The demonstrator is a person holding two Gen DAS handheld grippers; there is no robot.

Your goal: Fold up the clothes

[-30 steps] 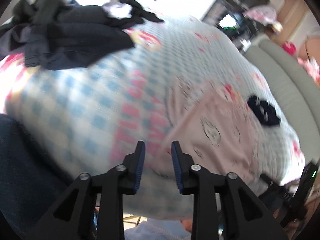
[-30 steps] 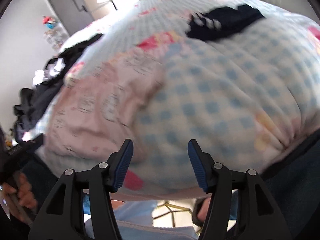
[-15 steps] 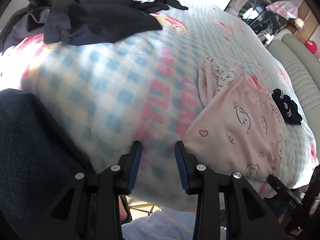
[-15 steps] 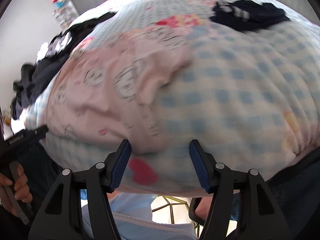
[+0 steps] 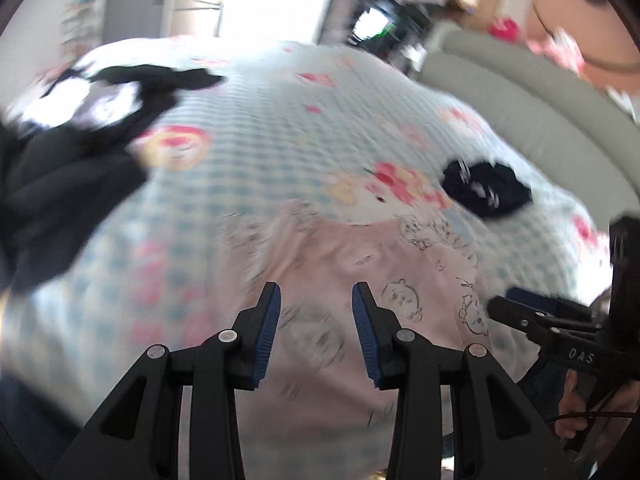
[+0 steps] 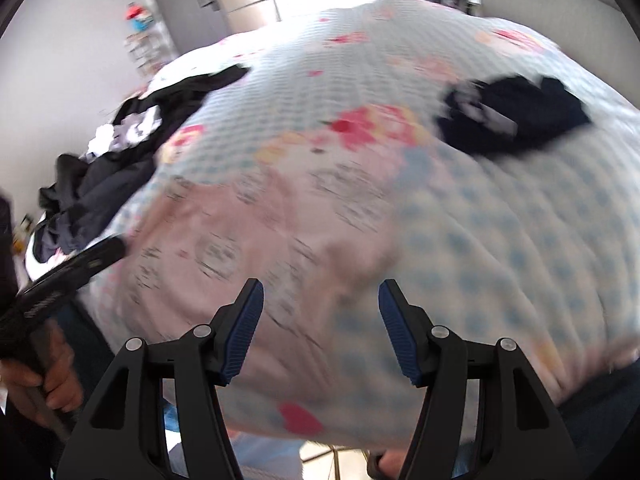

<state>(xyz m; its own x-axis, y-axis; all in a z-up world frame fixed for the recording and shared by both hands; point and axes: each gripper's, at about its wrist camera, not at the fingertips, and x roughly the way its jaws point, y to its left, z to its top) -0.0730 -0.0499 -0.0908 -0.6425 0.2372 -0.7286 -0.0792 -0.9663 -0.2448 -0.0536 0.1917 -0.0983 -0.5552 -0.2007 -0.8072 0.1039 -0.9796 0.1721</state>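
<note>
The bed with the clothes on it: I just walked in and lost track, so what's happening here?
A person holds a gripper in each hand over a pink printed garment lying on the checked blanket. The left gripper and the right gripper are both open and grip nothing. A small dark folded item lies beyond the garment, and a heap of dark clothes waits on the left. The pictures are blurred.

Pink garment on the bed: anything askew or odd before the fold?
The pink cartoon-print garment lies rumpled, not flat, with a raised crease near its right edge. The left gripper and right gripper are both open above it, holding nothing. Motion blur hides finer detail.
</note>
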